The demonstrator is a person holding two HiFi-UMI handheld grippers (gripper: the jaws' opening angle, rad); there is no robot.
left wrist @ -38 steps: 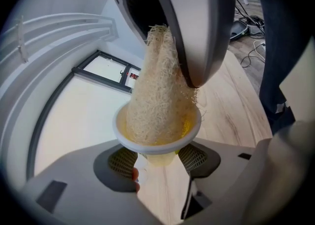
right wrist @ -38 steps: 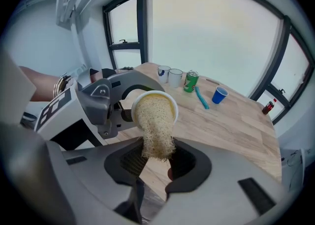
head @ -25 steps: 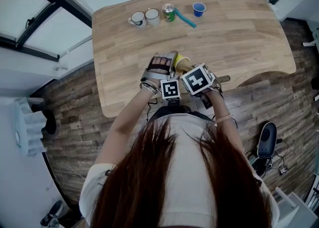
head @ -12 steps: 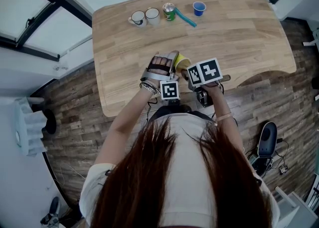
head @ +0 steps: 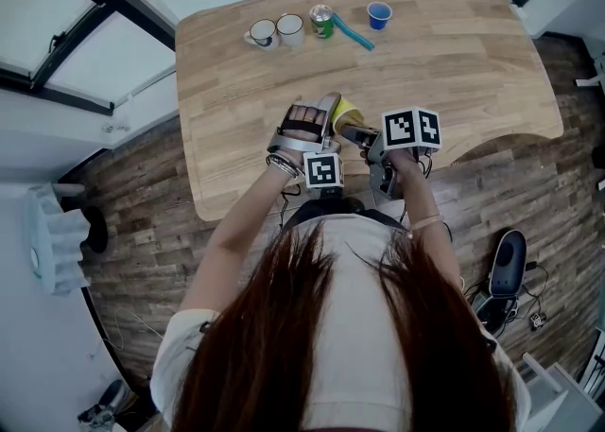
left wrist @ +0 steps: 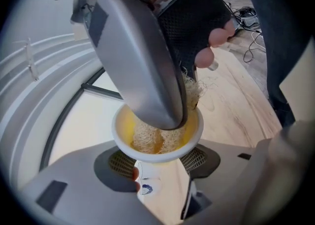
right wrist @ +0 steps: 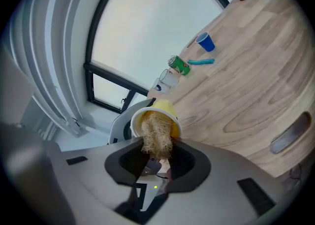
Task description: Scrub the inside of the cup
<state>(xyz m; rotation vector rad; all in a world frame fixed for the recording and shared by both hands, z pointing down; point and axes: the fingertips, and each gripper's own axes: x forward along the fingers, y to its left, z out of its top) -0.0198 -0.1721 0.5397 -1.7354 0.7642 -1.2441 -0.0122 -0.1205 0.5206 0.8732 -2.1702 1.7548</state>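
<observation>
Left claw [left wrist: 157,162] tight on yellow cup [left wrist: 124,126], right claw [right wrist: 156,157], jaws just closing tighter, on loofah [right wrist: 156,133] inside, near table [head: 444,71] front edge.

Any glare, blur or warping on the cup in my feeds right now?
Left gripper view: yellow cup and loofah sharp and evenly lit; corners dark, straight lines bent by the wide lens. Right gripper view: window washed out white, cup clear. Head view: dull and bluish, cup small, no blur.
</observation>
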